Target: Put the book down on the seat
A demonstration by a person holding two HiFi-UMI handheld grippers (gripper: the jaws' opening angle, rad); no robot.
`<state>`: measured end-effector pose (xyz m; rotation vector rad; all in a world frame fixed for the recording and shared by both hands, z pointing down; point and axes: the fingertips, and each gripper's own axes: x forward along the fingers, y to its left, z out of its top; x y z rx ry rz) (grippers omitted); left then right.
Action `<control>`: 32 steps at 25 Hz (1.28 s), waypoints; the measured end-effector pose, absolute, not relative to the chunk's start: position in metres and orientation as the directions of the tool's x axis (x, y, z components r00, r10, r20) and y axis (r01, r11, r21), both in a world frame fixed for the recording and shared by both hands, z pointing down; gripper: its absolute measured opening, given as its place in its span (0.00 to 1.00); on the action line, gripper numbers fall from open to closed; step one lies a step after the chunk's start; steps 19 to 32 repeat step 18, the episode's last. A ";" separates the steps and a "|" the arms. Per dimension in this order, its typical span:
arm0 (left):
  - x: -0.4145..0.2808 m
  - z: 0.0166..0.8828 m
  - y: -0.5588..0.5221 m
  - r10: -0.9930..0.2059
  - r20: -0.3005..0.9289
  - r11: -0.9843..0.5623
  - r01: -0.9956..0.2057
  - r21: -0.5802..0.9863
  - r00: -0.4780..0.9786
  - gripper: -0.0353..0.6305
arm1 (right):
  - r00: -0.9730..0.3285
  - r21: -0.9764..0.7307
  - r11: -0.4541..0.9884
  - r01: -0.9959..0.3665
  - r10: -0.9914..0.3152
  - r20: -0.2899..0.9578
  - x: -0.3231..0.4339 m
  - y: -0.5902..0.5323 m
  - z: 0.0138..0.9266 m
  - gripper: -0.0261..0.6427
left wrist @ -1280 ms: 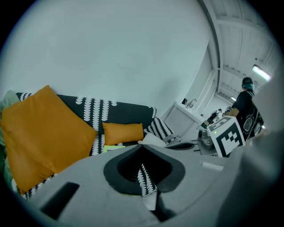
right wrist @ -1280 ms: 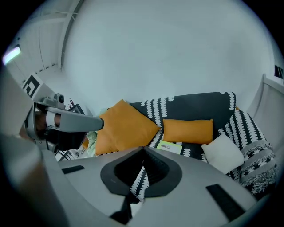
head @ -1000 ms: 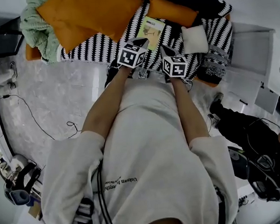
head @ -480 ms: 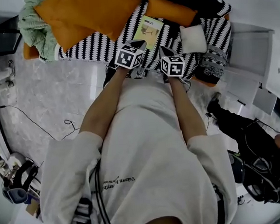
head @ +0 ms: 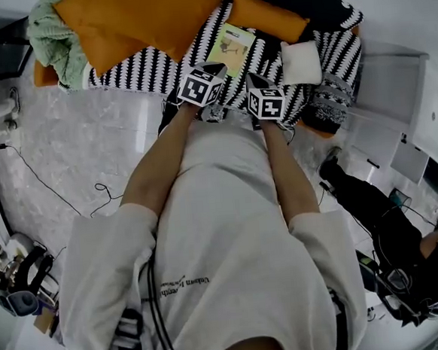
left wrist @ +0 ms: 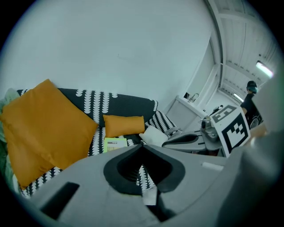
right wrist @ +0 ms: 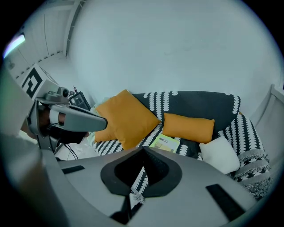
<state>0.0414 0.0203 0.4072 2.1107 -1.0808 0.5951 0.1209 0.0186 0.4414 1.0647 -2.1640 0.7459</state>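
A white-walled room holds a sofa (head: pixel 151 76) under a black-and-white patterned cover, standing on a pale marbled floor (head: pixel 74 159). In the head view the person's own torso and forearms fill the lower middle and hide the sofa's front edge below the grippers. A second person (head: pixel 390 232) at the lower right is cut off by the frame.

The book (head: pixel 232 41), with a yellow-green cover, lies flat on the seat between the large orange cushion (head: pixel 127 19) and the small orange cushion (head: pixel 269 17), with a white pillow (head: pixel 301 60) near it on the right. The print on its cover is too small to read, and in the left gripper view its near edge is cut off by the gripper body.

The left gripper (head: pixel 218 66) and the right gripper (head: pixel 251 78) are side by side over the front of the seat, both pointing towards the book, which lies just beyond their tips and apart from them. Each gripper view shows the jaws pressed tip to tip with nothing between them, only the patterned cover behind.
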 end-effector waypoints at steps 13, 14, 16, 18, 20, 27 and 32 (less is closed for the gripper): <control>0.027 0.400 0.012 -0.543 0.646 -0.408 -0.841 0.356 0.537 0.06 | -0.484 -0.193 0.541 -0.819 -0.469 0.739 0.112 0.009 0.443 0.05; 0.026 0.401 0.012 -0.544 0.646 -0.407 -0.842 0.355 0.536 0.06 | -0.485 -0.193 0.542 -0.818 -0.468 0.738 0.111 0.009 0.444 0.05; 0.024 0.402 0.012 -0.544 0.647 -0.406 -0.843 0.354 0.534 0.06 | -0.489 -0.195 0.545 -0.816 -0.468 0.737 0.109 0.009 0.444 0.05; 0.022 0.402 0.012 -0.546 0.648 -0.403 -0.844 0.353 0.532 0.06 | -0.493 -0.199 0.546 -0.814 -0.467 0.734 0.107 0.009 0.445 0.05; 0.022 0.402 0.012 -0.546 0.648 -0.403 -0.844 0.353 0.532 0.06 | -0.493 -0.199 0.546 -0.814 -0.467 0.734 0.107 0.009 0.445 0.05; 0.022 0.402 0.012 -0.546 0.648 -0.403 -0.844 0.353 0.532 0.06 | -0.493 -0.199 0.546 -0.814 -0.467 0.734 0.107 0.009 0.445 0.05; 0.022 0.402 0.012 -0.546 0.648 -0.403 -0.844 0.353 0.532 0.06 | -0.493 -0.199 0.546 -0.814 -0.467 0.734 0.107 0.009 0.445 0.05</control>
